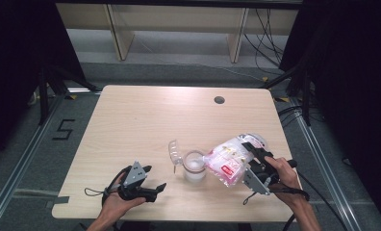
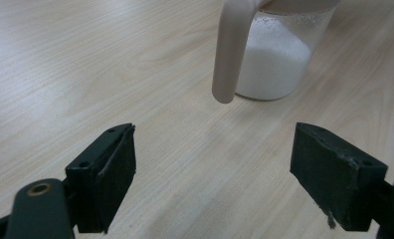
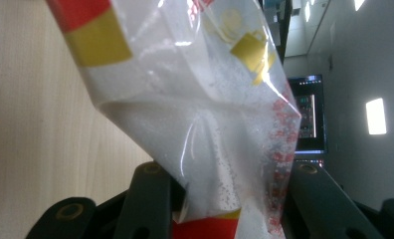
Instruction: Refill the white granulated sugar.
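A clear plastic cup (image 1: 194,167) with a handle stands near the table's front middle, part filled with white granules. My right gripper (image 1: 254,152) is shut on a clear bag (image 1: 228,160) printed in red and yellow. The bag is tipped with its left end over the cup's rim. In the right gripper view the bag (image 3: 195,99) holds white granules and is pinched between both jaws of the right gripper (image 3: 225,201). My left gripper (image 1: 156,177) rests open on the table, left of the cup. In the left gripper view its jaws (image 2: 215,169) stand wide apart and bare, facing the cup (image 2: 277,64) and its handle (image 2: 230,50).
The light wooden table (image 1: 145,120) has a round cable hole (image 1: 219,100) at the back right. Wooden shelving legs stand beyond the far edge, and black stands flank both sides. A monitor (image 3: 309,112) shows in the right gripper view.
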Motion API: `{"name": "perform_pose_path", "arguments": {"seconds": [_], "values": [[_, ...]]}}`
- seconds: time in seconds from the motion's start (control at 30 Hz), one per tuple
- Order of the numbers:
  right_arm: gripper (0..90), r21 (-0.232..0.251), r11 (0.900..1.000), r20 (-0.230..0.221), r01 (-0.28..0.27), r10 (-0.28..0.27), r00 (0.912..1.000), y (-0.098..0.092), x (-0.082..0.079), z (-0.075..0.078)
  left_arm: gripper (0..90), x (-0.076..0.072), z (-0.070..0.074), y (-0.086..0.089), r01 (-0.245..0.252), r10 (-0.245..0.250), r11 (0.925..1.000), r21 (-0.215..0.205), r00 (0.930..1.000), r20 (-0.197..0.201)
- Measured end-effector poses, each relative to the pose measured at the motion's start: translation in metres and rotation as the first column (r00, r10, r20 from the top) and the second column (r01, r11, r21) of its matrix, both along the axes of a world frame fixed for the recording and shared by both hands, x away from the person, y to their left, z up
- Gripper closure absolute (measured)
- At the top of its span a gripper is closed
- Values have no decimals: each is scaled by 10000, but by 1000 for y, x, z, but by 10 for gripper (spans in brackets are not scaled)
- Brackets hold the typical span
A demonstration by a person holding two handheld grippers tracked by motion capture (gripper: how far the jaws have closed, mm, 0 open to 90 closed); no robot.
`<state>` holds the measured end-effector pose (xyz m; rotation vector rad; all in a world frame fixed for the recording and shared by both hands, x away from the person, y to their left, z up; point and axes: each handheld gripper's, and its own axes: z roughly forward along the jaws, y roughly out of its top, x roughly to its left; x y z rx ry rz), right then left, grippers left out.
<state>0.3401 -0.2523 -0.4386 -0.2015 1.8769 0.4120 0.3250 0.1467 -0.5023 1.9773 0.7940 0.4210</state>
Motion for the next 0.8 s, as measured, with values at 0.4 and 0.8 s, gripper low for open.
{"name": "perform_pose_path", "arguments": {"seconds": [0.4, 0.8], "values": [[722, 1650, 9861, -930, -191, 349, 9951, -3, 0, -2, 177, 0, 0, 0, 14, -14, 10000, 17, 10000, 12], [753, 2880, 9564, -1471, -476, 933, 9847, -6, 4, 0, 177, 0, 0, 0, 53, -53, 10000, -12, 10000, 15]]}}
